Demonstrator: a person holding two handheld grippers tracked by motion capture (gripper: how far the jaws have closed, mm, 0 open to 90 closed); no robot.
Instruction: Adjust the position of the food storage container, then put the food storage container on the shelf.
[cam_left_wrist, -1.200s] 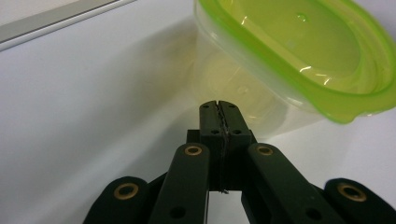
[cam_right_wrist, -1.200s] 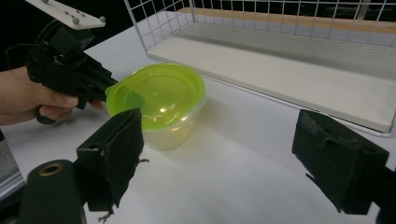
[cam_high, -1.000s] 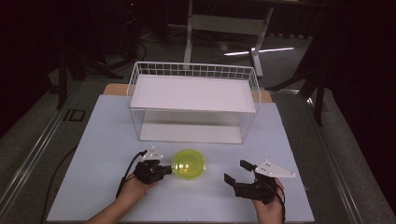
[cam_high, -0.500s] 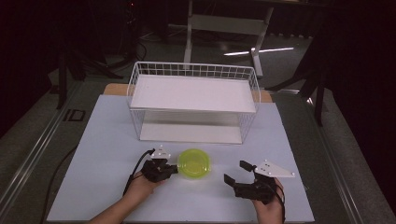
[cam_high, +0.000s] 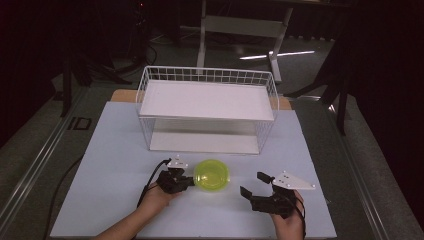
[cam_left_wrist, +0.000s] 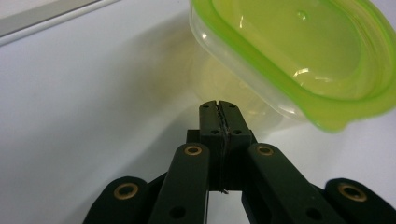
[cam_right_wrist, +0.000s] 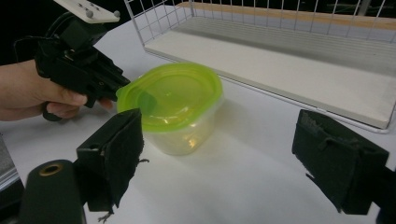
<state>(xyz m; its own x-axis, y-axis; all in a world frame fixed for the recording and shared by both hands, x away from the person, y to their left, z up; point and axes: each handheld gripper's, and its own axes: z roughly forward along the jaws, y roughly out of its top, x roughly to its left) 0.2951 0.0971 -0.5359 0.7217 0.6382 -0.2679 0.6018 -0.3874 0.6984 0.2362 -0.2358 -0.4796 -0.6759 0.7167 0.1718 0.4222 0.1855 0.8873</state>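
A clear plastic container with a lime-green lid (cam_high: 211, 175) (cam_left_wrist: 299, 60) (cam_right_wrist: 173, 102) stands on the white table mat, in front of the wire basket. My left gripper (cam_high: 190, 181) (cam_left_wrist: 218, 105) (cam_right_wrist: 116, 86) is shut with nothing between its jaws. Its tip sits against the container's left side, just under the lid's rim. My right gripper (cam_high: 251, 183) (cam_right_wrist: 224, 163) rests to the right of the container, apart from it. Its jaws stand wide open and point toward the container, with nothing between them.
A white wire basket (cam_high: 207, 71) (cam_right_wrist: 154, 23) with a white shelf board (cam_high: 207, 100) (cam_right_wrist: 280, 70) stands behind the container at the mat's far side. The white mat (cam_high: 115, 150) spreads to both sides. A black cable (cam_high: 150, 180) trails from the left gripper.
My left gripper has slid to the right, and the green-lidded container has shifted a little to the right with it. The right gripper has stayed put.
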